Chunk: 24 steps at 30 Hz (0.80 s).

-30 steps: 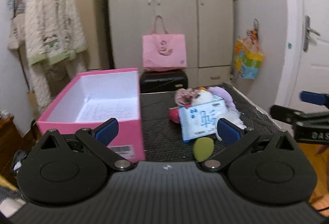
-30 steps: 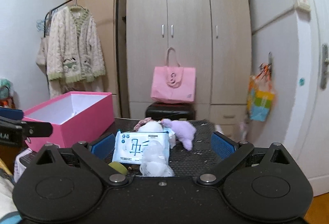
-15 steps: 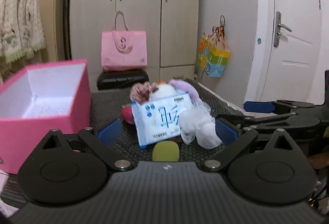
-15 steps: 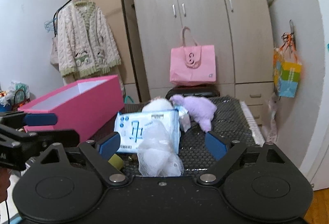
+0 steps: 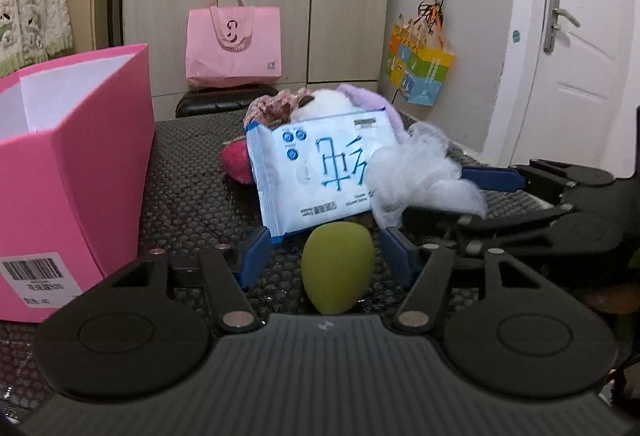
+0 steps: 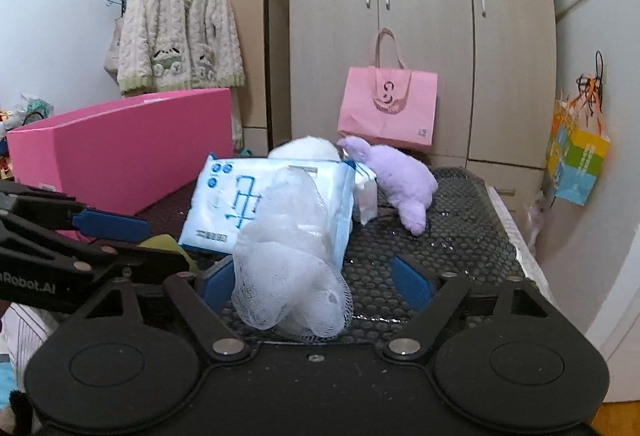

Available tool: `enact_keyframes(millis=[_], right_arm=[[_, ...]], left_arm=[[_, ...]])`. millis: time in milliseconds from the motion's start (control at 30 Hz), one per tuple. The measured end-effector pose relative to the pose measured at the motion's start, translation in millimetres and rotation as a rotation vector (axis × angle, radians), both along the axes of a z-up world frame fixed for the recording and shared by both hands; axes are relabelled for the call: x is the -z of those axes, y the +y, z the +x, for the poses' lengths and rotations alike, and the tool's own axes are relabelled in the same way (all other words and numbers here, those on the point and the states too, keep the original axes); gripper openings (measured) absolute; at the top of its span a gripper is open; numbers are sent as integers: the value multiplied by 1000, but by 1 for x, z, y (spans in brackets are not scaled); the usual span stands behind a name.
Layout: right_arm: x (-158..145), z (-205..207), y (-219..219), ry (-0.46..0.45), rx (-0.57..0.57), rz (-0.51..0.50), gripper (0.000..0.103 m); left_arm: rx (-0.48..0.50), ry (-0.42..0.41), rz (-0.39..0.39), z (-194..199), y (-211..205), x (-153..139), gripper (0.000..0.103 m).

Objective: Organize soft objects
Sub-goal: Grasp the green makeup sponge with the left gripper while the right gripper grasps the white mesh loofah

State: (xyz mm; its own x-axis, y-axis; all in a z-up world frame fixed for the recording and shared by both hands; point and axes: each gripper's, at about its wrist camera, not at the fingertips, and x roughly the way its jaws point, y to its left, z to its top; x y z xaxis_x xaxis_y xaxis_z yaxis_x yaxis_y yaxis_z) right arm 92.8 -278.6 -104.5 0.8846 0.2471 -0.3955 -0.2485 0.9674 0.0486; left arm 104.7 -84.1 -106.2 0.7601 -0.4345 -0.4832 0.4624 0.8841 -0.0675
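On the black mat, a green egg-shaped sponge (image 5: 338,270) lies between the fingers of my left gripper (image 5: 326,258). The jaws are closing, with a gap still showing on each side of the sponge. A white mesh bath puff (image 6: 288,268) sits between the fingers of my right gripper (image 6: 314,282), whose jaws are closing too; the right pad stands clear of the puff. Behind both leans a blue tissue pack (image 5: 320,171) (image 6: 224,203). A purple plush (image 6: 400,183), a white plush (image 6: 304,149) and a floral scrunchie (image 5: 276,103) lie behind it.
An open pink box (image 5: 72,171) (image 6: 120,147) stands on the left of the mat. A pink ball (image 5: 238,163) lies by the tissue pack. A pink paper bag (image 5: 234,43) sits on a black case before the wardrobe. The mat's right edge (image 6: 516,236) runs near a white door (image 5: 580,55).
Both grippers have come down and forward to the pile. Their jaws have narrowed. The sponge now lies between the left fingers and the puff between the right fingers.
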Motion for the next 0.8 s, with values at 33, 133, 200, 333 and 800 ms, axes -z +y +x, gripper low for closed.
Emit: enact_keyframes(millis=[33,133,200,333,800], right_arm=[[0,1,-3,0,-1,28,77],[3,6,-10,28,-8,109,77],[5,9,-8,39,0,114,74],[10,12,0,41,-11,104,46],[-8,-17,13,8,-9,101,39]], left_arm=[[-6,4,16,2,-2,3,60],[5,24,34,5,-6,7,56],[9,20,51,4,-10,8,50],[-7,-4,79,0,-18,8,37],[-42,40,-31,-14,14,-9,37]])
